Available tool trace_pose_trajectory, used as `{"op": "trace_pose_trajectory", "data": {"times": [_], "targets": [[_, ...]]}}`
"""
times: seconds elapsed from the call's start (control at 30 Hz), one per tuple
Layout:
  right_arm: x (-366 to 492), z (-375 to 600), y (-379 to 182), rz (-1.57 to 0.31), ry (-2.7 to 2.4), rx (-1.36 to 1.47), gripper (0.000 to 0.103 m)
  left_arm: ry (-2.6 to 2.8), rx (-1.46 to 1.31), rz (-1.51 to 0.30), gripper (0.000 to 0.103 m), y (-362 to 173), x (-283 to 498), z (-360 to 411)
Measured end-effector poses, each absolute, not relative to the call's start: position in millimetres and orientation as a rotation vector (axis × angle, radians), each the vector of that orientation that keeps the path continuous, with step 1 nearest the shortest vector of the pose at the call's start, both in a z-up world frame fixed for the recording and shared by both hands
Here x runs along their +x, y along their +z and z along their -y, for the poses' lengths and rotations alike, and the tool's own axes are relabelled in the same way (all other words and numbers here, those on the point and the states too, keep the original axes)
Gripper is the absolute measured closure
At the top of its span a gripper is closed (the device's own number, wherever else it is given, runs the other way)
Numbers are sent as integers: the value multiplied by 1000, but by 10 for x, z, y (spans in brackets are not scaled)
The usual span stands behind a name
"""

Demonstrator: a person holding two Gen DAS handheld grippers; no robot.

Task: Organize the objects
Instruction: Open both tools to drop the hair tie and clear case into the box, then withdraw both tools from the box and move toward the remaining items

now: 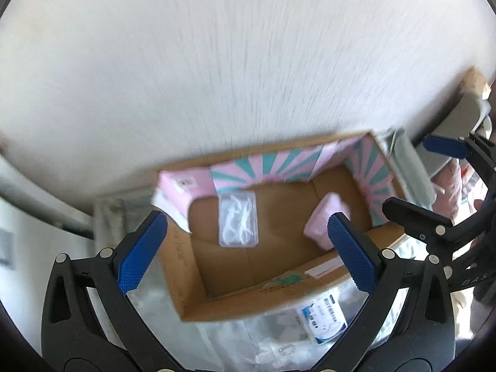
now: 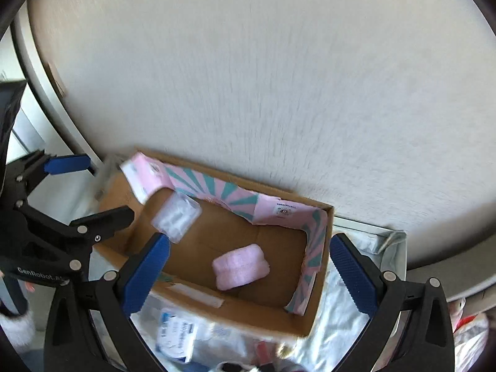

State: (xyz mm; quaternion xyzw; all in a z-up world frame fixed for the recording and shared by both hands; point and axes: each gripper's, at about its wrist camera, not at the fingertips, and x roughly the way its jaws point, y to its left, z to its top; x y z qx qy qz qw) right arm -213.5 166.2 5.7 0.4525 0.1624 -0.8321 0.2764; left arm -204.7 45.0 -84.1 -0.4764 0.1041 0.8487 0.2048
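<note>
An open cardboard box [image 1: 192, 282] [image 2: 307, 322] stands against a white wall, with pink-and-teal striped card lining its far sides. Inside lie a clear case of white floss picks [image 1: 238, 220] [image 2: 176, 217] and a small pink packet [image 1: 325, 223] [image 2: 241, 267]. A pink carton [image 1: 178, 189] [image 2: 144, 176] leans at the box's far left corner. My left gripper [image 1: 248, 251] is open and empty above the box. My right gripper [image 2: 249, 274] is open and empty above the box too. Each gripper shows at the edge of the other's view, the right [image 1: 440, 186] and the left [image 2: 83, 186].
The box sits on crinkled clear plastic bags [image 1: 272, 341] [image 2: 338, 319] in a grey bin [image 2: 400, 248]. A white-and-blue packet [image 1: 322, 317] [image 2: 176, 338] lies just in front of the box. Red and dark items [image 2: 263, 356] lie at the bottom.
</note>
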Motion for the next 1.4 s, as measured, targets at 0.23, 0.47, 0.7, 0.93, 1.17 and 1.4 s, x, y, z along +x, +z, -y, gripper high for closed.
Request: {"op": "trace_pose_trajectory", "data": {"times": [0.23,0.47,0.7,0.93,1.17,1.4], "targets": [[-1735,-1906,451,-272,-2375,1142,0,2535,-1112,-149,0,82,-1575,-84],[-1203,-2102,720,-263,-2535,1002,0,2637,-981,-83,0,434,-1106,200],[-827,-2211,834,-238,-2588,955,0,2642,-954,-82,0,492,-700,341],[-611,-2335,968,-152,-2635,903,0,2648,-948,-58,0,525,-528,463],[-501,-2408,1072,-172,-2628,844,0,2671,-930,-55,0,588,-407,467],[-561,-2546,1071,-185,-2538,798,0,2741,-931,-20,0,594,-253,399]]}}
